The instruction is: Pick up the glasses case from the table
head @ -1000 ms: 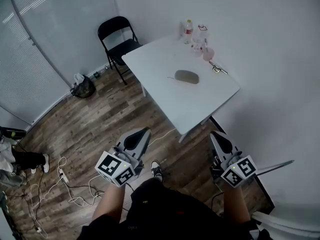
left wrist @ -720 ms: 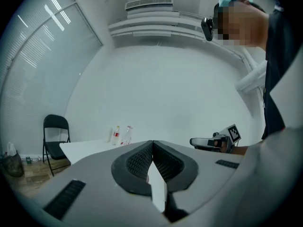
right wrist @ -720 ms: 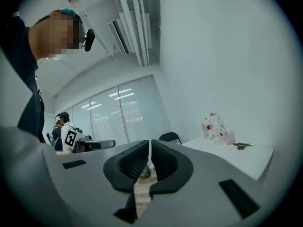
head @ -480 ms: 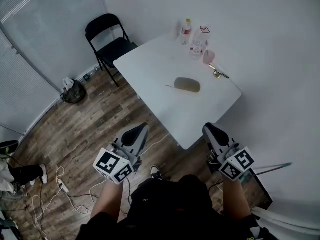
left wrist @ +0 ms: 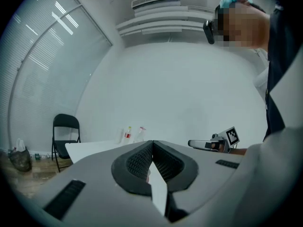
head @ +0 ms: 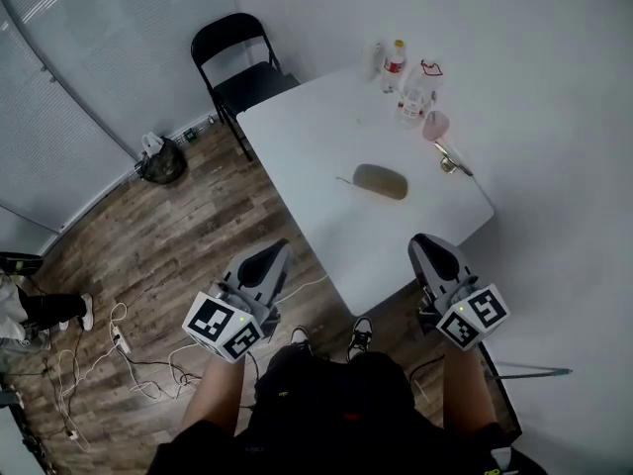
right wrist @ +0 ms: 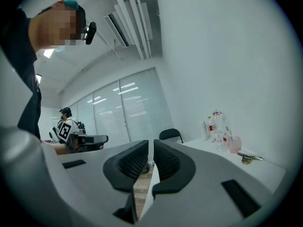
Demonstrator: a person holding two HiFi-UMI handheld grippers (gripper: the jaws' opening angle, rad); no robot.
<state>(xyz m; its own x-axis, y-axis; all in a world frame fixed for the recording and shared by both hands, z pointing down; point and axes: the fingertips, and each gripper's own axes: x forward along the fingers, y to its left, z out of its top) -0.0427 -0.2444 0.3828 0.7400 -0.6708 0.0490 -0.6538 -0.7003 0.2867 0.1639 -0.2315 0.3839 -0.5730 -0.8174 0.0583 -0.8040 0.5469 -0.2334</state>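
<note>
An olive-grey oval glasses case lies on the white table, toward its near end. My left gripper hangs over the wooden floor, short of the table's near corner, its jaws shut on nothing. My right gripper is at the table's near right edge, jaws shut and empty, well short of the case. In the left gripper view the shut jaws point level toward the table, and the right gripper shows beside them. The right gripper view shows its shut jaws with the table at the right.
At the table's far end stand bottles, a pink cup and a small metal object. A black folding chair stands beyond the table's left corner. A dark bag and cables lie on the floor at left.
Both grippers have moved forward toward the table. The table's near edge now lies level with the right gripper, and the case appears closer.
</note>
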